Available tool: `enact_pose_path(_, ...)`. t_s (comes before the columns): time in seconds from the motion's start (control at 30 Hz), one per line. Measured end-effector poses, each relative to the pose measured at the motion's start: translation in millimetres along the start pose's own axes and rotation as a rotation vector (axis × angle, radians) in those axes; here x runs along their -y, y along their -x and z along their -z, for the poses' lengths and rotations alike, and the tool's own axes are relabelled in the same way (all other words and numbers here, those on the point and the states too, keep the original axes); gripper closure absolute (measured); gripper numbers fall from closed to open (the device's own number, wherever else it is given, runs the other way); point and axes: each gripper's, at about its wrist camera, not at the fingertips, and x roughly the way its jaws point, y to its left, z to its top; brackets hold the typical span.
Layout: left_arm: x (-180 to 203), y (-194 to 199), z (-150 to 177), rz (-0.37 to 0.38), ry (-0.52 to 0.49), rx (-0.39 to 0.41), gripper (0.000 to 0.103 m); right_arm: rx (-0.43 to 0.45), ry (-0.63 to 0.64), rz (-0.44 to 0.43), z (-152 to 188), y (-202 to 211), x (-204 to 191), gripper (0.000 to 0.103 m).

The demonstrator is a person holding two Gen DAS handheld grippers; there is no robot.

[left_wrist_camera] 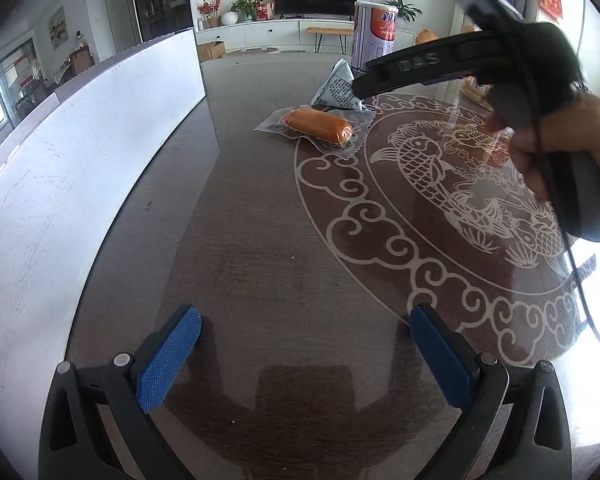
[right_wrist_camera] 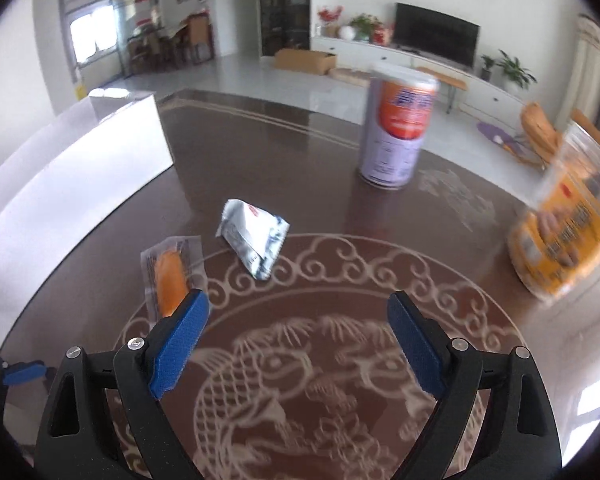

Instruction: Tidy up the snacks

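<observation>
An orange sausage in a clear wrapper [left_wrist_camera: 318,124] [right_wrist_camera: 170,276] lies on the dark glass table, with a silvery triangular packet [left_wrist_camera: 338,88] [right_wrist_camera: 254,236] just behind it. Farther back stands a tall purple-and-orange can [left_wrist_camera: 374,36] [right_wrist_camera: 398,128]. My left gripper [left_wrist_camera: 304,320] is open low over bare table, well short of the snacks. My right gripper [right_wrist_camera: 298,304] is open and empty above the fish pattern, its left pad next to the sausage. In the left wrist view a hand [left_wrist_camera: 560,152] holds that gripper's handle, and its black fingers [left_wrist_camera: 412,68] reach over the packet.
A long white box [left_wrist_camera: 80,160] [right_wrist_camera: 80,160] runs along the table's left side. A yellow-labelled clear jar [right_wrist_camera: 568,216] stands blurred at the right. The round table [left_wrist_camera: 260,240] has a pale fish pattern. Behind are a TV cabinet, plants and a cardboard box.
</observation>
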Motion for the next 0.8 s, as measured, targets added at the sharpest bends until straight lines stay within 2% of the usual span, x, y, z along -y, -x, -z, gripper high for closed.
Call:
enact_pose_path(0.07,0,0,0,0.0,0.0,0.0,0.0,-0.04,0.094,0.012,-16,-25,-19,0.012)
enact_pose_path(0.13,0,0,0,0.0,0.0,0.0,0.0,-0.038,0.165,0.023,-27,-42,-34,0.012)
enact_pose_path(0.17,0,0,0,0.0,0.0,0.0,0.0,-0.037,0.179,0.024,-31,-50,-39,0.018)
enact_pose_path(0.2,0,0,0,0.0,0.0,0.0,0.0,-0.046,0.181,0.018,-33,-58,-41,0.035)
enact_pose_path(0.23,0,0,0,0.0,0.0,0.0,0.0,-0.068,0.175,0.001,-35,-66,-40,0.072)
enact_pose_path(0.27,0,0,0,0.0,0.0,0.0,0.0,-0.099,0.157,-0.012,-36,-72,-38,0.07)
enact_pose_path(0.37,-1,0,0,0.0,0.0,0.0,0.0,-0.065,0.086,-0.008,-30,-61,-26,0.071)
enact_pose_path(0.43,-1,0,0,0.0,0.0,0.0,0.0,-0.051,0.04,0.015,-15,-43,-13,0.071)
enact_pose_path(0.5,-1,0,0,0.0,0.0,0.0,0.0,-0.045,0.008,0.063,8,-22,1,0.071)
enact_pose_path(0.67,-1,-1,-1,0.0,-0.001,-0.011,0.0,-0.094,-0.099,0.169,91,40,29,0.07)
enact_pose_path(0.73,-2,-5,-11,0.015,-0.003,-0.062,0.0,-0.089,-0.161,0.186,125,65,32,0.07)
enact_pose_path(0.8,-4,-14,-33,0.086,0.022,-0.126,0.0,-0.059,-0.213,0.198,151,87,32,0.07)
